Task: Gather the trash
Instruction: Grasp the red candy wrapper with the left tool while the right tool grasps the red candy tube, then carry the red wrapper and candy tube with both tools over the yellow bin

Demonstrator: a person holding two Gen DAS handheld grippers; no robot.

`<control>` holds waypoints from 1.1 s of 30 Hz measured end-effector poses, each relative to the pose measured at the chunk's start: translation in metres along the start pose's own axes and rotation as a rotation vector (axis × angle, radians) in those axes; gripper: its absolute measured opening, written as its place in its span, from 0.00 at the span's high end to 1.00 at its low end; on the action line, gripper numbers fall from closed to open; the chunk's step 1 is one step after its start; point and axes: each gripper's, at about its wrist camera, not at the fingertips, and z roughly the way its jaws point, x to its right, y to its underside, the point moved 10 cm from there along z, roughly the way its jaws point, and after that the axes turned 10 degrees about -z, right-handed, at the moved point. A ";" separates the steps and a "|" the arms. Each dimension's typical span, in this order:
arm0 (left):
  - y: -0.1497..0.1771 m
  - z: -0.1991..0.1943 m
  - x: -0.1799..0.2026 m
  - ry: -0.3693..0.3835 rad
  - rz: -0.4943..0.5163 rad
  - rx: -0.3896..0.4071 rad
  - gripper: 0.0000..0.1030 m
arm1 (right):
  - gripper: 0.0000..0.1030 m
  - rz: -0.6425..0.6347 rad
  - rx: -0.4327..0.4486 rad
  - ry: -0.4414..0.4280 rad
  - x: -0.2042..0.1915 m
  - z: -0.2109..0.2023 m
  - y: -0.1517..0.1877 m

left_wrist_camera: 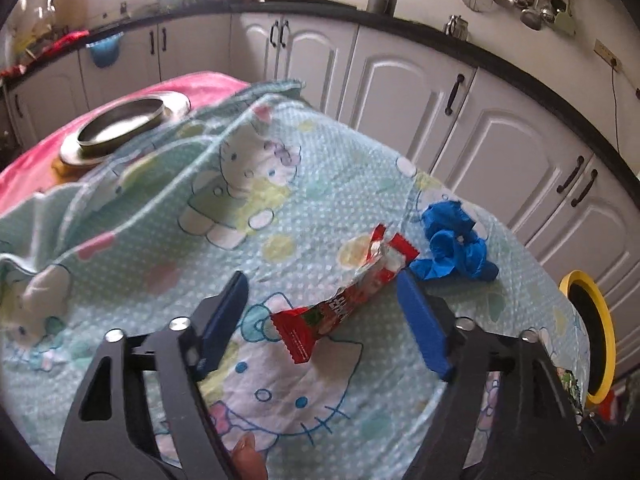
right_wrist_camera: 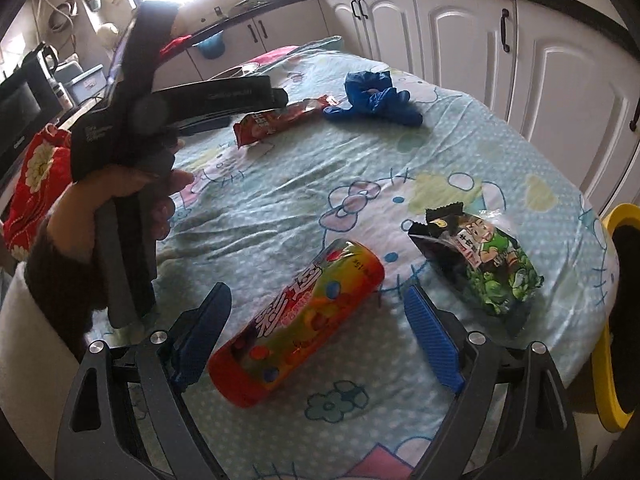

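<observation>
While the left tool (left_wrist_camera: 320, 300) hangs over the desk's pale green cartoon-cat cloth (left_wrist_camera: 168, 240), its blue pads stand apart around the torn red foil snack wrapper (left_wrist_camera: 340, 292); the right pad looks just beside the wrapper, the left pad is clear of it, and nothing is gripped. At about one o'clock from that wrapper lies a crumpled blue rubber glove (left_wrist_camera: 452, 240), close to it. Far off at ten o'clock sits a round steel dish (left_wrist_camera: 124, 126) on the pink cloth (left_wrist_camera: 192, 84). At three o'clock, past the desk edge, shows a yellow-rimmed bin (left_wrist_camera: 604, 340).

From the right wrist view, the right tool (right_wrist_camera: 316, 320) is spread wide, released, with a red and orange candy tube (right_wrist_camera: 296, 324) lying on its side between the pads, neither pad pressing it. At about two o'clock from the tube lies a green and black printed snack bag (right_wrist_camera: 488, 268), apart from it. A hand (right_wrist_camera: 116, 204) at nine o'clock holds the left tool's handle.
</observation>
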 end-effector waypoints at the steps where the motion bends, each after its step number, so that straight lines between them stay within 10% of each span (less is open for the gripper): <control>1: 0.003 0.003 -0.001 0.002 -0.002 -0.012 0.43 | 0.18 -0.008 0.002 0.006 -0.001 0.000 0.000; 11: 0.019 0.003 0.003 0.041 -0.002 -0.054 0.89 | 0.40 -0.098 0.017 0.013 -0.013 -0.001 0.005; 33: 0.062 -0.063 0.005 0.044 -0.040 0.015 0.96 | 0.70 -0.129 0.085 -0.070 -0.024 -0.033 0.011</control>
